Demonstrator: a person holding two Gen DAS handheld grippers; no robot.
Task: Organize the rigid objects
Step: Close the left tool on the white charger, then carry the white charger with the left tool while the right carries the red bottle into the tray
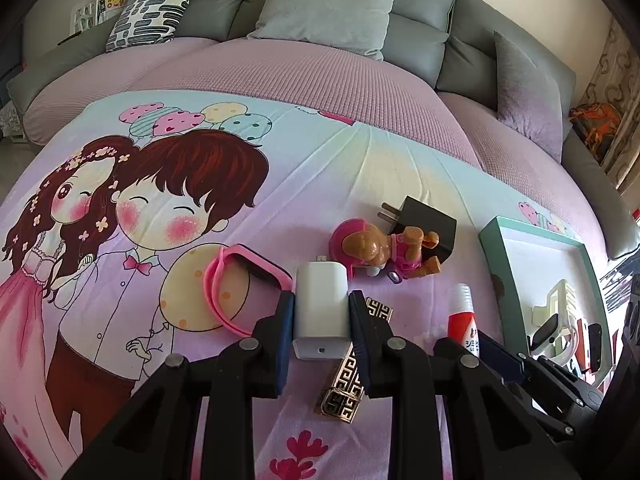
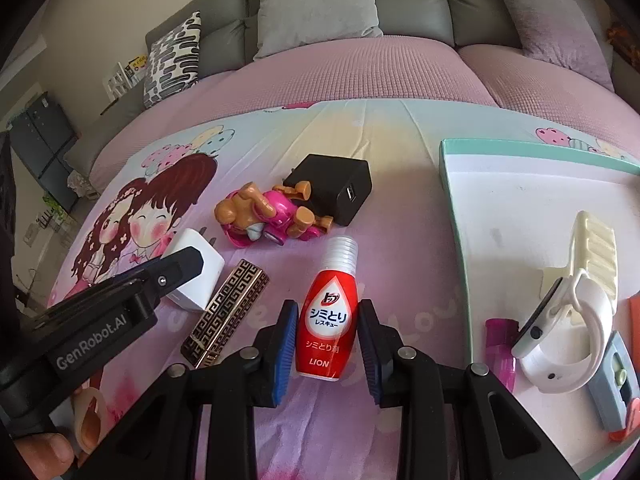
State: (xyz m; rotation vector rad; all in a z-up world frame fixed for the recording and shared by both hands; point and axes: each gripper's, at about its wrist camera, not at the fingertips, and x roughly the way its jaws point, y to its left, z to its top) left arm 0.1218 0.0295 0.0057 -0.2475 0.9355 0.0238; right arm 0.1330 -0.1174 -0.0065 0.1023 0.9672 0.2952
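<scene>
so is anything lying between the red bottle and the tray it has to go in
Nothing visible does. The red bottle sits between the right gripper's pads, and the stretch of bedsheet between it and the tray's near rim is bare. The tray's near part is also free.

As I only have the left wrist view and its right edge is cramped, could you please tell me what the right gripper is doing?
Observer: The right gripper has its jaws closed on the red bottle, lying on the bedspread.
Operator: Thank you; what is in the tray?
Observer: A white smartwatch leans on a cream hair claw in the tray.
Operator: Anything else there?
Observer: A pink tube beside the watch.
</scene>
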